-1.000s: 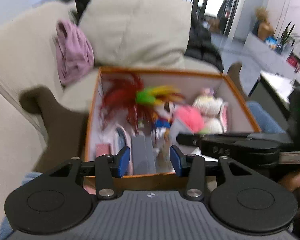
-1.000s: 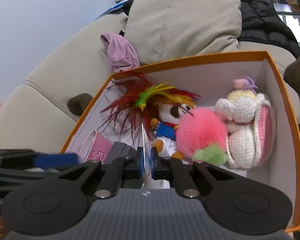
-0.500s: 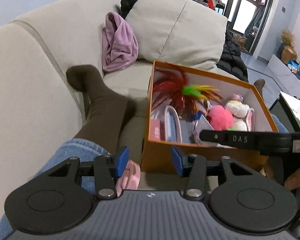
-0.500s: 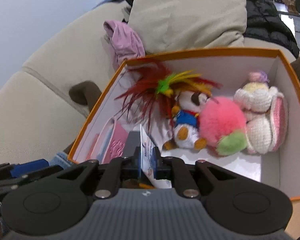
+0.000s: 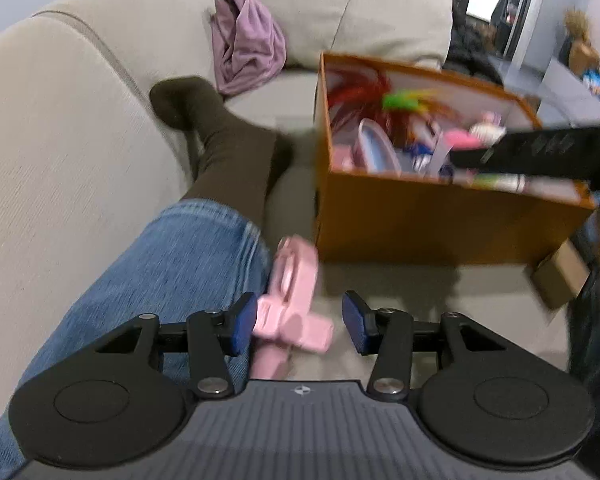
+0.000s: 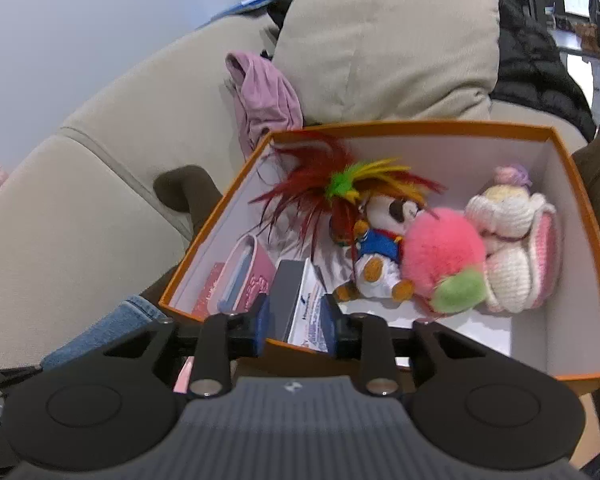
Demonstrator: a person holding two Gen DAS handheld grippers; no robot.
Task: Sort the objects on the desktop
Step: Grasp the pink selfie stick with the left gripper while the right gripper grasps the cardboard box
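Observation:
An orange box (image 6: 420, 126) with white inner walls sits on the sofa; it also shows in the left wrist view (image 5: 420, 220). It holds red feathers (image 6: 308, 184), a small plush doll (image 6: 380, 248), a pink pompom (image 6: 440, 256), a crocheted toy (image 6: 512, 236), a pink case (image 6: 244, 272) and a grey box (image 6: 286, 296) beside a white card (image 6: 310, 312). My right gripper (image 6: 296, 320) is open at the box's near rim, its jaws either side of the grey box and card. My left gripper (image 5: 300, 322) is open over a pink toy (image 5: 296, 300) on the seat.
A person's jeans leg (image 5: 160, 272) and brown sock (image 5: 220, 140) lie left of the box. A mauve cloth (image 5: 248, 52) and a beige cushion (image 6: 388, 40) rest against the sofa back. A small cardboard box (image 5: 564, 276) lies right of the orange box.
My right gripper has opened and let go of the white card, which now leans in the box. My left gripper has pulled back and down from the box to the pink toy.

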